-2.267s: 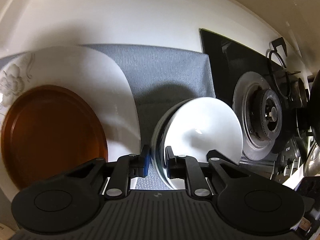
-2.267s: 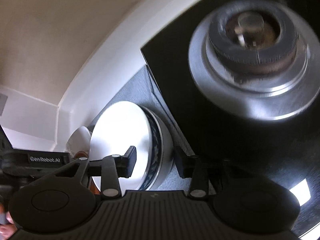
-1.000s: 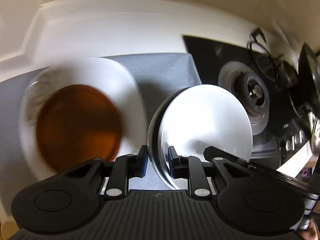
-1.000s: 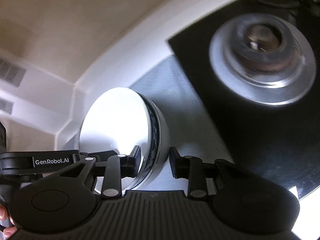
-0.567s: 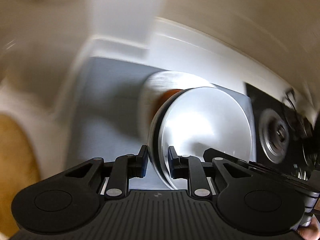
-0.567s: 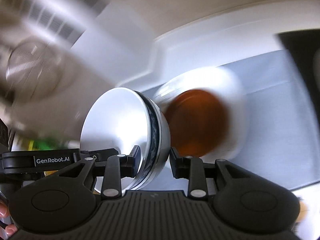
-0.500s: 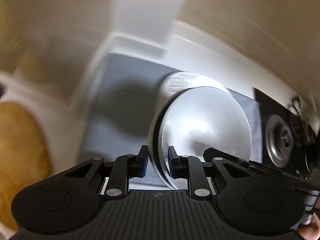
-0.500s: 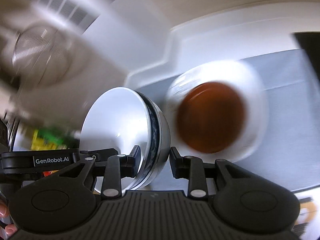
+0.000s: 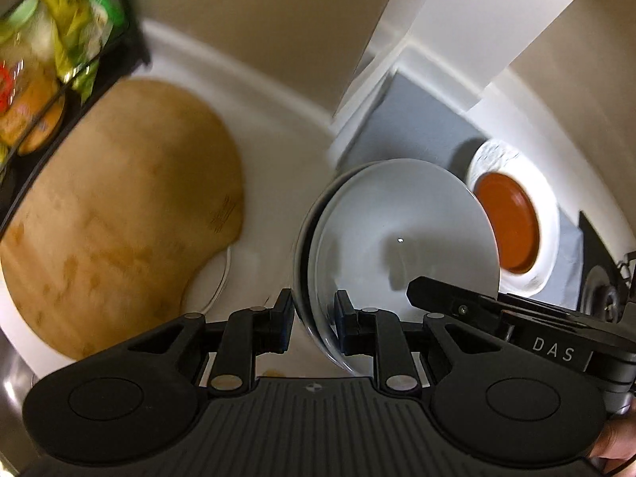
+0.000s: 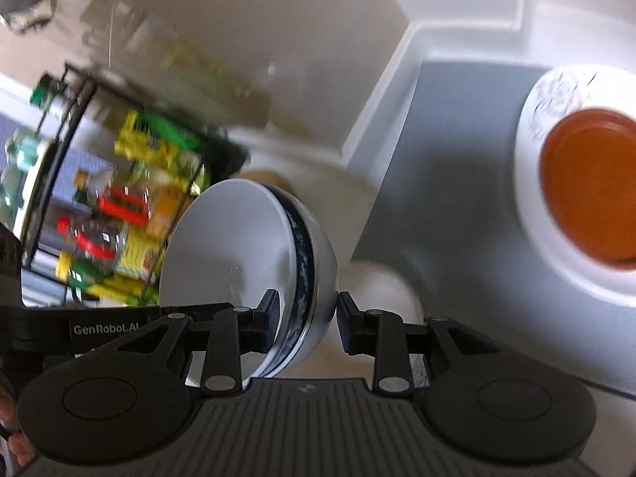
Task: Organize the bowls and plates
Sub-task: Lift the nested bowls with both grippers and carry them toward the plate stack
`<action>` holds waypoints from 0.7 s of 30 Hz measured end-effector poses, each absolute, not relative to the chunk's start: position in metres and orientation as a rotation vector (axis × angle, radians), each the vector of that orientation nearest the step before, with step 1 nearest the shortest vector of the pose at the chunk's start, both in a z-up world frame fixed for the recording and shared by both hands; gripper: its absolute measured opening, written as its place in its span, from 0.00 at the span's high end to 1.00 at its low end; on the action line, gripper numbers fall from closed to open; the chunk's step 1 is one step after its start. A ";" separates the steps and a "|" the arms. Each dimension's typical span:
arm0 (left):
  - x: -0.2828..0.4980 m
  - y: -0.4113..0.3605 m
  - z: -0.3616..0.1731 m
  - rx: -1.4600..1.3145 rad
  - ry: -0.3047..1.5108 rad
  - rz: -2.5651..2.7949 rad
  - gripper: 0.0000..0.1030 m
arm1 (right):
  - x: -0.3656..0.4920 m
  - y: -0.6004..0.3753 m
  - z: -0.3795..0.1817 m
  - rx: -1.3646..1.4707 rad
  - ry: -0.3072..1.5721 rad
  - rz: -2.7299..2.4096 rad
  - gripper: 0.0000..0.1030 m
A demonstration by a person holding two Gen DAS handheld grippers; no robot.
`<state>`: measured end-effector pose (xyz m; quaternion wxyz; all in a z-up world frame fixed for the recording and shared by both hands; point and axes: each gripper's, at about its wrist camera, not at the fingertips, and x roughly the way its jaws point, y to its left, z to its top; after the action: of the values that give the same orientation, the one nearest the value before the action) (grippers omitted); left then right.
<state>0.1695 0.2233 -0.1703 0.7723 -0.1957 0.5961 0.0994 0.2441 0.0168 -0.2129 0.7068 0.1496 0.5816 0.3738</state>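
A stack of white bowls (image 9: 401,246) with a blue-patterned rim is held in the air between both grippers. My left gripper (image 9: 314,324) is shut on its near rim. My right gripper (image 10: 304,320) is shut on the opposite rim of the same bowls (image 10: 246,258). The right gripper's finger reaches into the bowl in the left wrist view. A brown plate (image 9: 507,222) lies on a white floral plate (image 9: 550,214) on the grey mat (image 9: 417,127) to the right. Both plates also show in the right wrist view, the brown plate (image 10: 588,183) and the white plate (image 10: 532,222).
A round wooden board (image 9: 115,210) lies on the white counter at the left. A black wire rack with coloured packets (image 9: 47,47) stands at the far left, also in the right wrist view (image 10: 119,206). A white pillar (image 9: 401,39) rises behind. The stove's edge (image 9: 600,278) is far right.
Both grippers have carried the bowls up off the grey mat and swung left, away from the stove, past the plates, to above the white counter by the wooden board.
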 end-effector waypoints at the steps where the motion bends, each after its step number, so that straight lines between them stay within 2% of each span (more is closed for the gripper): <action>1: 0.171 0.224 -0.178 -0.436 1.309 0.215 0.77 | 0.242 0.016 -0.217 0.325 1.303 0.824 0.67; 15: 0.179 0.218 -0.236 -0.459 1.422 0.135 0.78 | 0.222 0.018 -0.256 0.127 1.326 0.728 0.68; 18: 0.177 0.226 -0.242 -0.508 1.433 0.113 0.78 | 0.221 0.023 -0.255 0.088 1.332 0.748 0.65; 21: 0.175 0.234 -0.242 -0.549 1.429 0.095 0.78 | 0.221 0.026 -0.250 0.078 1.319 0.746 0.57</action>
<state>0.1750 0.2345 -0.2424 0.7202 -0.2486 0.6463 0.0429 0.2212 0.0259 -0.2497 0.7257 0.0354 0.5981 0.3381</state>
